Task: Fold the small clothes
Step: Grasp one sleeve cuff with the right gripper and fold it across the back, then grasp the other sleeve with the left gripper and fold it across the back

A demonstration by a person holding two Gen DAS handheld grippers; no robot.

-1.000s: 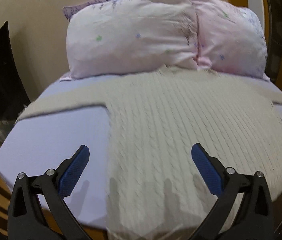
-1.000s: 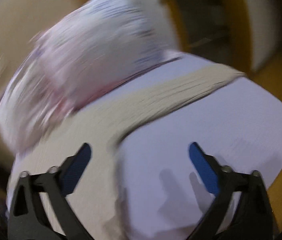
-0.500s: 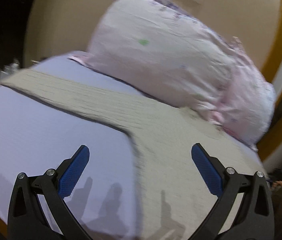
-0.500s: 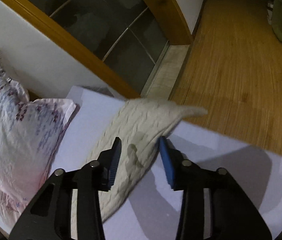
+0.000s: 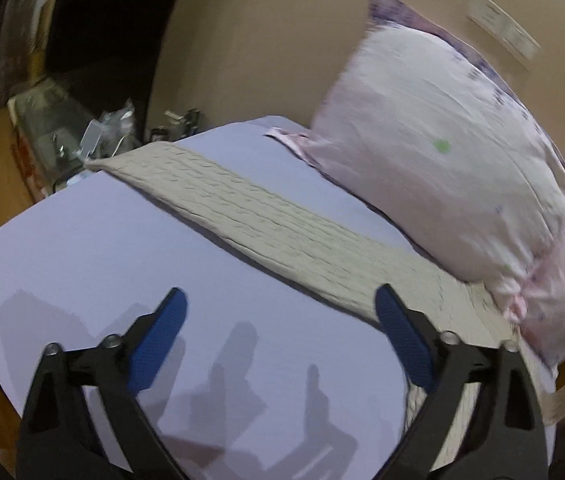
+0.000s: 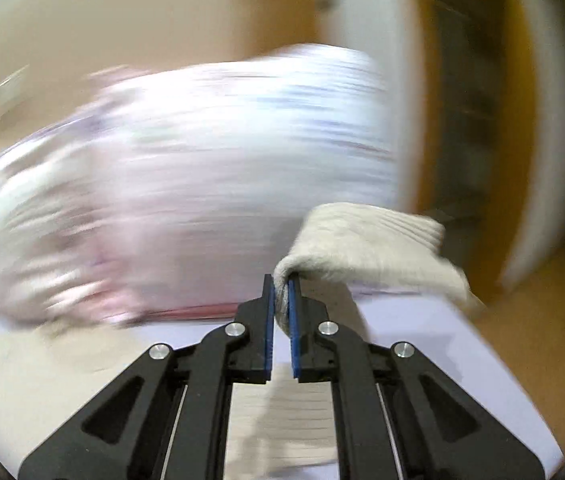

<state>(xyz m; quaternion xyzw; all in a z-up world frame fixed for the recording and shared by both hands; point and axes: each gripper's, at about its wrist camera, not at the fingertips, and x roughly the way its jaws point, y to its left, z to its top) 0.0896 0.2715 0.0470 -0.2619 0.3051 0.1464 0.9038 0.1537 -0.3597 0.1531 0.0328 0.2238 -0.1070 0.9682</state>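
Observation:
A cream cable-knit sweater lies spread on a lavender bed sheet. In the left wrist view its left sleeve stretches flat from the bed's far left edge toward the body at lower right. My left gripper is open and empty, hovering over bare sheet just in front of that sleeve. In the right wrist view my right gripper is shut on the end of the other sleeve, lifted off the bed; the cuff droops to the right. This view is motion-blurred.
Two pink floral pillows lean against the beige wall at the head of the bed. Clutter sits on a low stand past the bed's left edge. Wooden floor lies beyond the bed's right edge.
My right gripper closed on the right sleeve end and lifted it, swinging left toward the pillows. My left gripper swung left, from over the sweater's body to the left sleeve, staying open.

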